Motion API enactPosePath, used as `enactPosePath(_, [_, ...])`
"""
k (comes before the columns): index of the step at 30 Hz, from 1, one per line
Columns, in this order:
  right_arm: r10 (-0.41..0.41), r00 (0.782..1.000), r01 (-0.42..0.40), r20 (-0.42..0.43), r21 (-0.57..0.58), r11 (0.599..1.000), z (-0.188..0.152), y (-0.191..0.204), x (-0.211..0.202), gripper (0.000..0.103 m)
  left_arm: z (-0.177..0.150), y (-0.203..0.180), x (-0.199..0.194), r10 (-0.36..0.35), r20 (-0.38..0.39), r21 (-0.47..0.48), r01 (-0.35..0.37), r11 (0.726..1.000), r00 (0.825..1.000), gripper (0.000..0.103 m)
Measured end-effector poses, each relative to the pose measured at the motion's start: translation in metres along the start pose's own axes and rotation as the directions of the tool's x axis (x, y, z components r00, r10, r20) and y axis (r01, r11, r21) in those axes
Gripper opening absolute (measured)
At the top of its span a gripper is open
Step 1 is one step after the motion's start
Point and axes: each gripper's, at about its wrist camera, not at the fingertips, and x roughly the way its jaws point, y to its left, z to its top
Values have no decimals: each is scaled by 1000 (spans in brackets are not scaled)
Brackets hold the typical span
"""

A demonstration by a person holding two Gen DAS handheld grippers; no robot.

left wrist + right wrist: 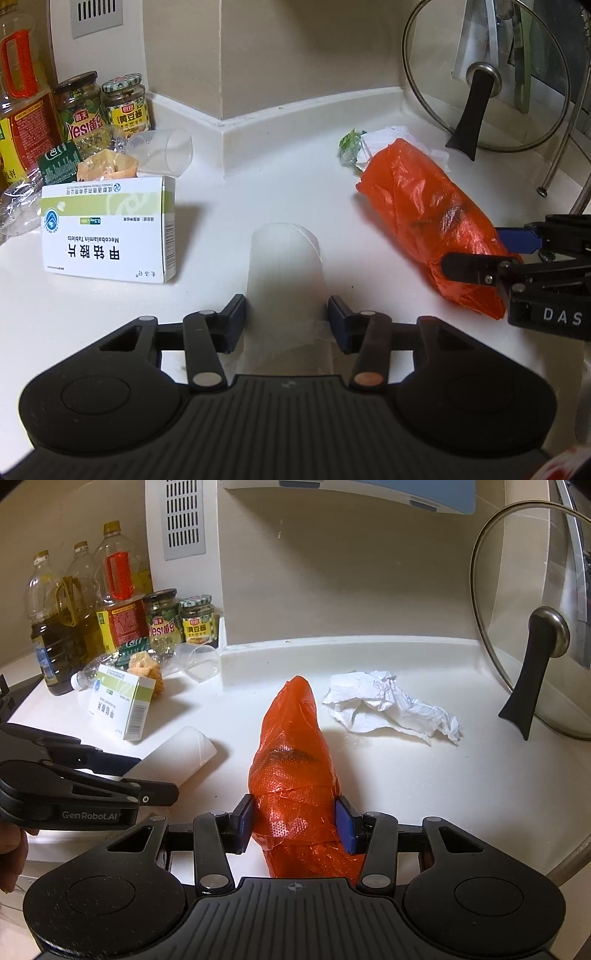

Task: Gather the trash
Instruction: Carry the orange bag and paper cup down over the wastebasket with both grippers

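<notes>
A cloudy plastic cup [284,266] lying on its side on the white counter [258,177] is held between the pads of the left tongs [286,314], and the orange bag [295,771] just beside it is squeezed near its bottom end by the right tongs [295,819]. The picking-up step seems to be in hand. Next, both pieces probably need to be lifted and carried off together, while the crumpled paper [388,705] and the medicine box [107,229] are still left on the counter.
</notes>
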Motion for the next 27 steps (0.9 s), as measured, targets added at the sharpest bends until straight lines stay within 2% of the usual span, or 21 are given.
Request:
enactPosePath(8, [49, 999, -48, -12, 73, 996, -1, 7, -13, 46, -16, 8, -32, -16, 22, -41, 17, 999, 1000, 43])
enactPosePath(14, [108, 993, -103, -42, 101, 989, -8, 30, -30, 46, -44, 15, -71, -27, 36, -78, 30, 997, 999, 43])
enactPosePath(21, [213, 973, -204, -93, 100, 974, -25, 73, -51, 46, -93, 33, -119, -36, 10, -128, 37, 991, 999, 43])
enactPosePath(27, [295, 946, -280, -135, 118, 953, -45, 110, -67, 46, -134, 45, -152, -45, -39, -139, 39, 989, 998, 43])
